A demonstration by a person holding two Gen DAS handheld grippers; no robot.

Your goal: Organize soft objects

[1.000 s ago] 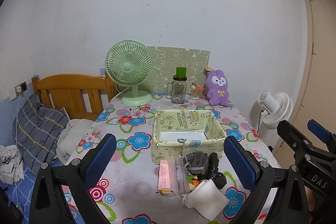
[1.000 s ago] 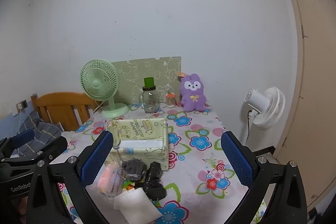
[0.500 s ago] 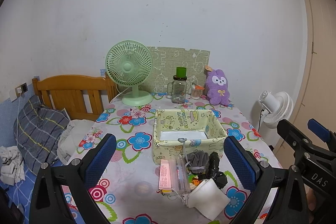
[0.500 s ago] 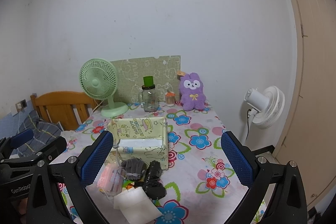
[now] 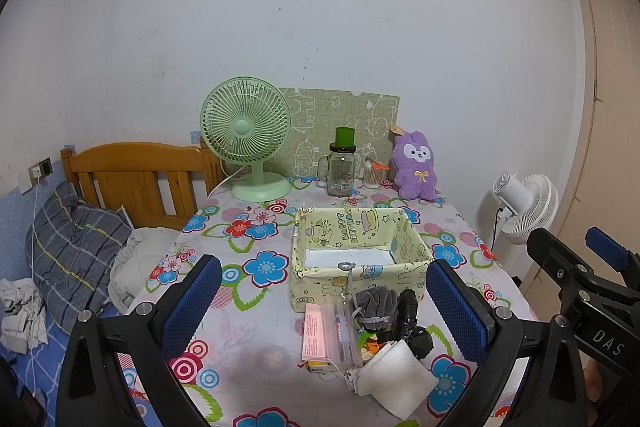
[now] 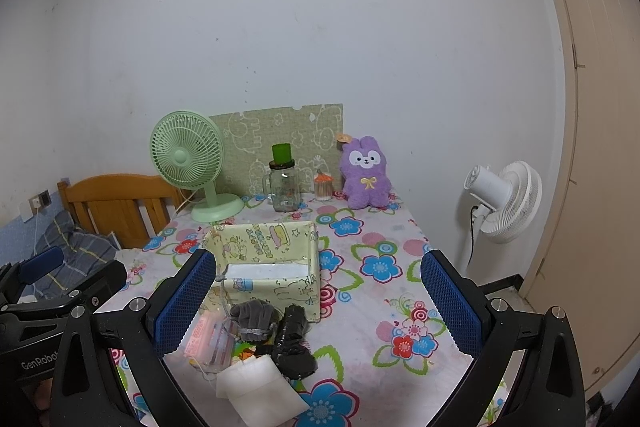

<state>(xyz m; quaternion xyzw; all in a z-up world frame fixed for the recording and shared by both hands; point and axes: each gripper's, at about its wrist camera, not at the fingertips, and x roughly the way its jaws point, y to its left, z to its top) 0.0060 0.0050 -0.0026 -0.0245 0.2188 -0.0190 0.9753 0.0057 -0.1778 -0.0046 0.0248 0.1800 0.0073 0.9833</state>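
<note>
Both grippers hover over the near edge of the flower-print desk [image 5: 256,355], and the left gripper [image 5: 320,307] and right gripper [image 6: 316,303] each have their jaws spread wide with nothing in them. The soft stuff sits in a little heap just in front of the pale yellow cartoon-print fabric box [image 5: 360,259]: a grey drawstring pouch [image 5: 374,307], a black knitted item [image 5: 412,323], a folded white cloth [image 5: 394,373] and a pink packet in clear plastic [image 5: 320,331]. All look light and floppy, so I'd pinch the pouch mid-body, not by its cord. The plastic probably slips.
</note>
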